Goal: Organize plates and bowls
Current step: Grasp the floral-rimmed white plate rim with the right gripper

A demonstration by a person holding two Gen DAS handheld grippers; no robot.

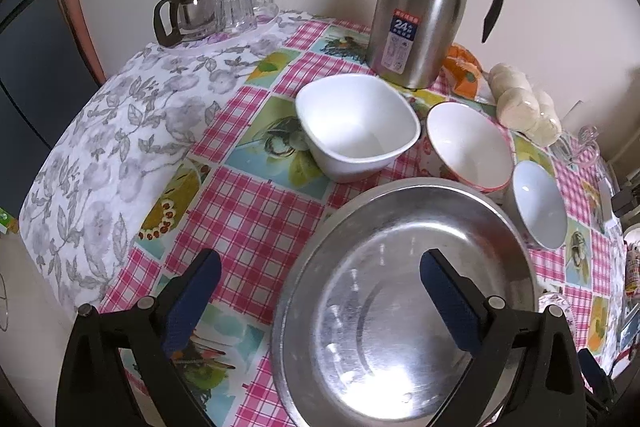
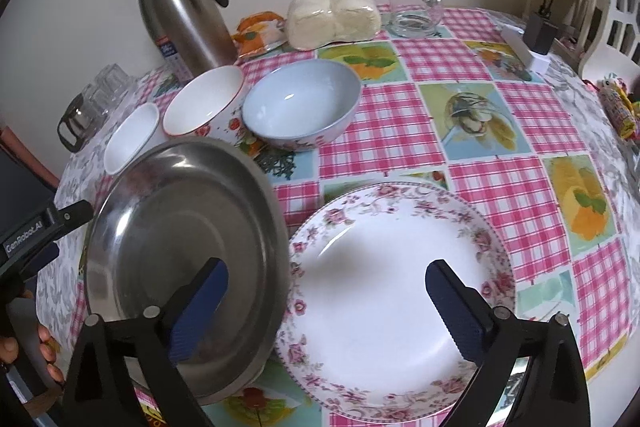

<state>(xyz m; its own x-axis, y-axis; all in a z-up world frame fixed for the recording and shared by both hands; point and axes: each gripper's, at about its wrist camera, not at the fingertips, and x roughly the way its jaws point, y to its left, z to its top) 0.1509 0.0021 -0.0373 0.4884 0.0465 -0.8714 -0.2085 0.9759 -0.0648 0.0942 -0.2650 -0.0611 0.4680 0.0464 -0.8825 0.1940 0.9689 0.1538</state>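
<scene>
Both claws, left (image 1: 320, 291) and right (image 2: 326, 301), are spread and hold nothing. The steel plate (image 2: 180, 227), lower left of frame, overlaps the floral plate (image 2: 396, 291); nudging either could scrape or slide them into the bowls (image 2: 300, 103) behind.

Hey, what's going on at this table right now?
A person is sorting dishes with a handheld gripper in each hand. Both are open and hold nothing: the left gripper hangs over the steel plate, the right gripper over the floral plate. The steel plate's edge overlaps the floral plate's rim. Three bowls sit in a row behind them: a square white bowl, a red-rimmed bowl and a pale blue bowl.
</scene>
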